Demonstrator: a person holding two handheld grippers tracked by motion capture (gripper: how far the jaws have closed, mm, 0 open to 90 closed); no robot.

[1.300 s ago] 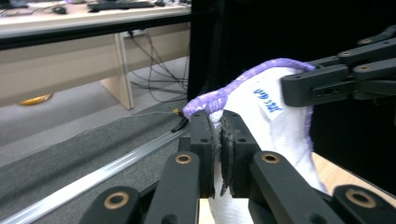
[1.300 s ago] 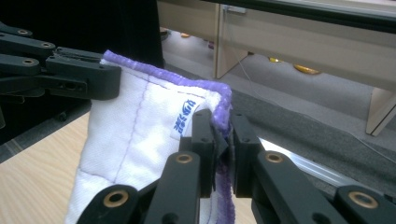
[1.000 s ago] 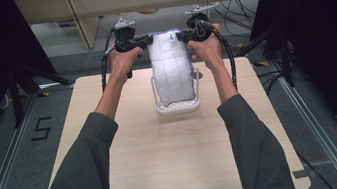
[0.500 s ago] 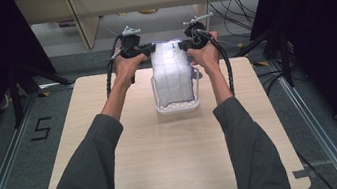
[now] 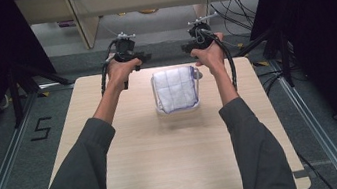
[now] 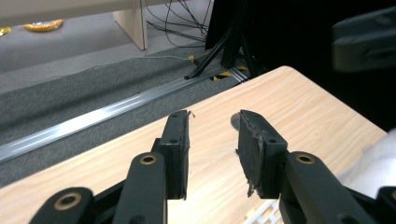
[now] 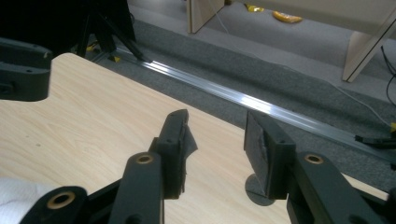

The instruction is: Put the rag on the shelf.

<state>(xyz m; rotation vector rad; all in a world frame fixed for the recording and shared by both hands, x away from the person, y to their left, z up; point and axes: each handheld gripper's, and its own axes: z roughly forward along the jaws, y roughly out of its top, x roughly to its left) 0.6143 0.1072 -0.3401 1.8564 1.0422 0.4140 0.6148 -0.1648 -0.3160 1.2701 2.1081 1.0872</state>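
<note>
The high view showed a white quilted cloth (image 5: 175, 89) folded inside a clear basket (image 5: 200, 101) at upper center of the pale wood surface (image 5: 176, 159). The left claw (image 5: 143, 58) and right claw (image 5: 185, 48) flanked it, apart from it. Each gripper view showed 2 black jaws just opened, nothing between them, cloth at the bottom corner.

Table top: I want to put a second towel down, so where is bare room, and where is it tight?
The near half of the table, between the two sleeves, is bare wood. The strips left and right of the basket holding the white towel are narrower. The far edge is crowded by the left hand-held gripper and right hand-held gripper.
</note>
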